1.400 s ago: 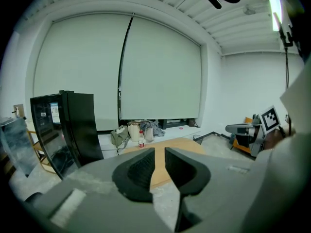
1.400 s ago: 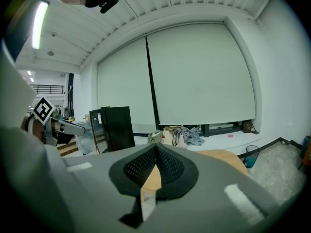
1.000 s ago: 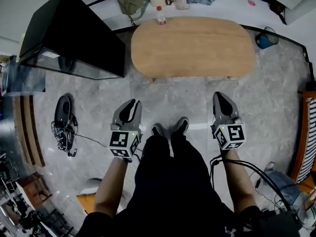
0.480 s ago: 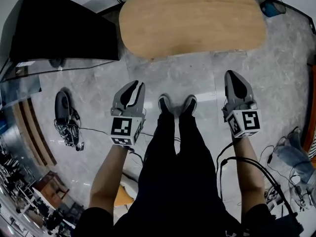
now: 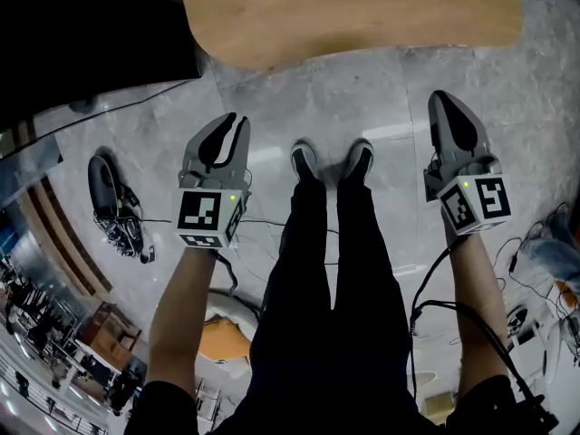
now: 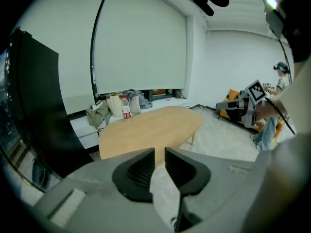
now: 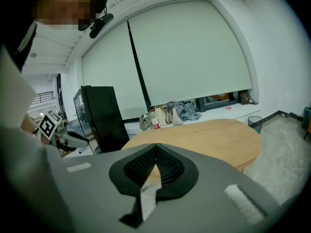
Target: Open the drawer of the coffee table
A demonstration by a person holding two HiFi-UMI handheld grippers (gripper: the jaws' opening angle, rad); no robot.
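The coffee table has an oval wooden top and runs off the top edge of the head view; no drawer shows in any view. My left gripper hangs over the grey floor left of the person's shoes, short of the table. Its jaws stand a narrow gap apart with nothing between them. My right gripper hangs right of the shoes, its tips pressed together and empty. Both gripper views look across the table top from its near side.
A plastic bottle stands at the table's far edge, with bags on the ledge behind. A tall black cabinet stands left of the table. A black device with tangled cables lies on the floor at left. More cables trail at right.
The table has grown larger and slid to the top edge of the head view. Both grippers sit lower over the floor. Their jaws look the same as before.
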